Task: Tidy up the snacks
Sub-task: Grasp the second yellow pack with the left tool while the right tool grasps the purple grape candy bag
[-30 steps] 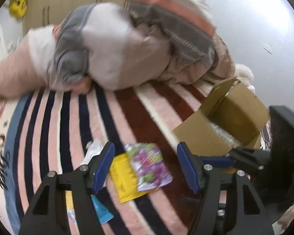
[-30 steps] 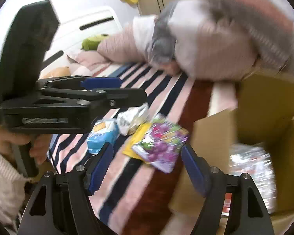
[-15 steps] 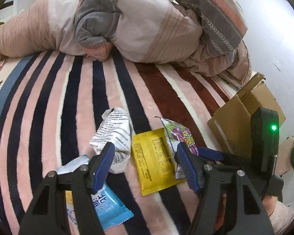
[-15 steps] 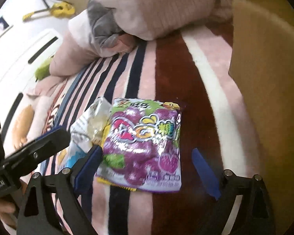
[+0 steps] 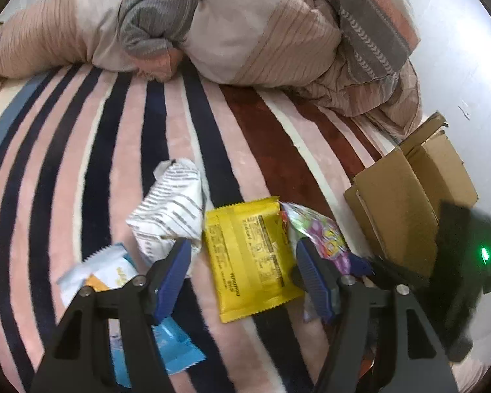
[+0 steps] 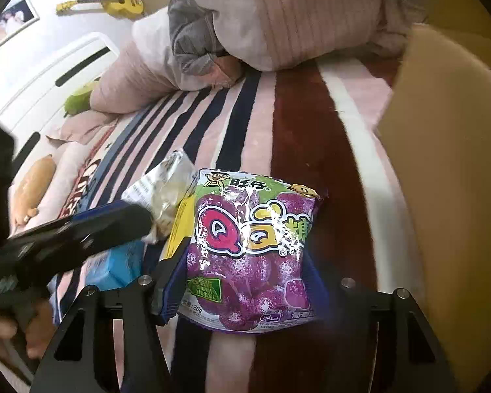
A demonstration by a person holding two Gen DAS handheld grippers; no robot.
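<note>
Striped blanket (image 5: 121, 150) spreads under everything w/ a bunched duvet (image 5: 245, 26) at the far side, cardboard box (image 5: 406, 196) at the right edge. Snacks lie near-centre: purple gummy bag (image 6: 252, 249) partly on top of yellow packet (image 5: 248, 255), white wrapper (image 5: 170, 213) just left, blue packet (image 5: 176, 344) nearest. Right gripper (image 6: 242, 281) has its fingers either side of the gummy bag, clamped or not I can't tell (motion blur); left gripper (image 5: 242, 271) jaws apart over yellow packet, holding nothing.

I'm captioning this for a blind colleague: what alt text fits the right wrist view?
The right gripper straddles a purple gummy packet lying on a striped blanket, fingers at either side. Other snack packets lie to its left; a cardboard box stands right.
</note>
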